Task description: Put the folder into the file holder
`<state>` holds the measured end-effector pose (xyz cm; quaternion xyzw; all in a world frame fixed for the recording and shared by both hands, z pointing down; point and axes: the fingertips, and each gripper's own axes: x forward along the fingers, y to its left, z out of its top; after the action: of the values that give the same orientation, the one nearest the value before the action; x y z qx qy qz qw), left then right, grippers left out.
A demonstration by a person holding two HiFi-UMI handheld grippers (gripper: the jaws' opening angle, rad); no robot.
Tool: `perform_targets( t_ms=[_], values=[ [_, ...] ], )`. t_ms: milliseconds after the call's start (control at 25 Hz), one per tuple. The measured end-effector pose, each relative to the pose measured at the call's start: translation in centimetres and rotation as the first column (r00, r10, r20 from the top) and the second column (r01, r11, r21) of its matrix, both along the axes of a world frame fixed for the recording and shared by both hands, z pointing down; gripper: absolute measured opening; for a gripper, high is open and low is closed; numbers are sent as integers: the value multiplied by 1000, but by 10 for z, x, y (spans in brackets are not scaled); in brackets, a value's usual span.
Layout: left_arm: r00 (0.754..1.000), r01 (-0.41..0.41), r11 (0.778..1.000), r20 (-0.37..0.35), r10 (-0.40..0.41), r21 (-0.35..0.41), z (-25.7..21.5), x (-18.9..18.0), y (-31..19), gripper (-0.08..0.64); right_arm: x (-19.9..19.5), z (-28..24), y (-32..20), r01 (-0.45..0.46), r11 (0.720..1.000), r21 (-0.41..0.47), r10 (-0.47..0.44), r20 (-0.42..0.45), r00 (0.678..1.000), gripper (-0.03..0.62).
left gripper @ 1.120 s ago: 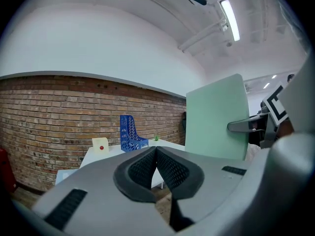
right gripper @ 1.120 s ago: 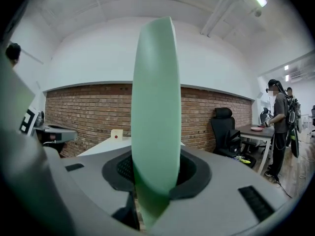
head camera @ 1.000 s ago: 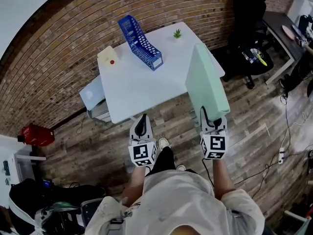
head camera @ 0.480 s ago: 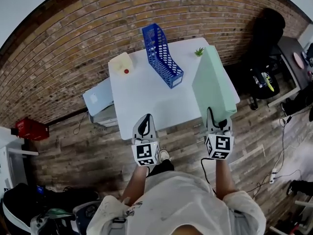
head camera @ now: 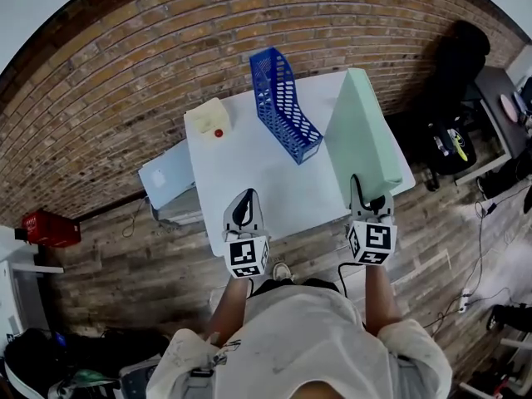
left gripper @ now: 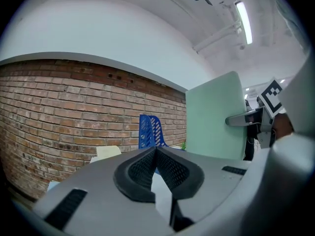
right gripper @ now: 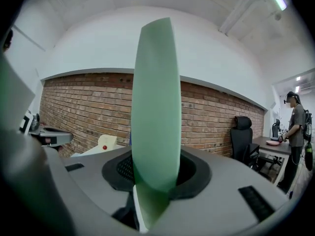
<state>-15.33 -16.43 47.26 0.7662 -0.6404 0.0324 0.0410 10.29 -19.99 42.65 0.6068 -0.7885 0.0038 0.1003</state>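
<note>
"Mint-green folder (right gripper: 155,97), where is it sitting right now?"

"It is standing on edge between the jaws of the right gripper (right gripper: 156,176). The pads are pressing on its near lower corner from both sides, so the jaws are staying partly apart, clamped on it. The rest of it is rising up and forward well past the fingertips."

"And how is it looking from the head view?"

"It is reaching out ahead of that gripper over the right side of the white table (head camera: 241,169), with its far end pointing toward the brick wall (head camera: 125,73). Whether its lower edge is touching the tabletop, I cannot tell."

"Where is the file holder standing?"

"The blue file holder (head camera: 285,106) is standing on the table just left of the folder and apart from it, its tall end lying toward the wall."

"What is the other gripper doing?"

"The left gripper (head camera: 243,202) is hovering over the table's near edge, its jaws meeting tip to tip and gripping nothing. A cream box (head camera: 209,119) with a red dot is sitting at the table's far left corner."
</note>
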Motion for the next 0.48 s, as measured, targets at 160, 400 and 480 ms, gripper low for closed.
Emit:
perform_targets(
  t_ms=[160,400,480],
  values=[
    [1000,-10,1000,-13,10,6,-1,-6,-7,14,-5,-8,-10,1,1000,12,-2,16,1000,149],
    [1000,-12,1000,-9,12,7,-2,-7,-14,14,-6,-36,-29,12,996,83,-10,-17,1000,149],
    [1000,-7,1000,-6,7,12,-3,-8,-17,14,-6,-46,-35,15,994,111,-14,-11,1000,149]
  ],
)
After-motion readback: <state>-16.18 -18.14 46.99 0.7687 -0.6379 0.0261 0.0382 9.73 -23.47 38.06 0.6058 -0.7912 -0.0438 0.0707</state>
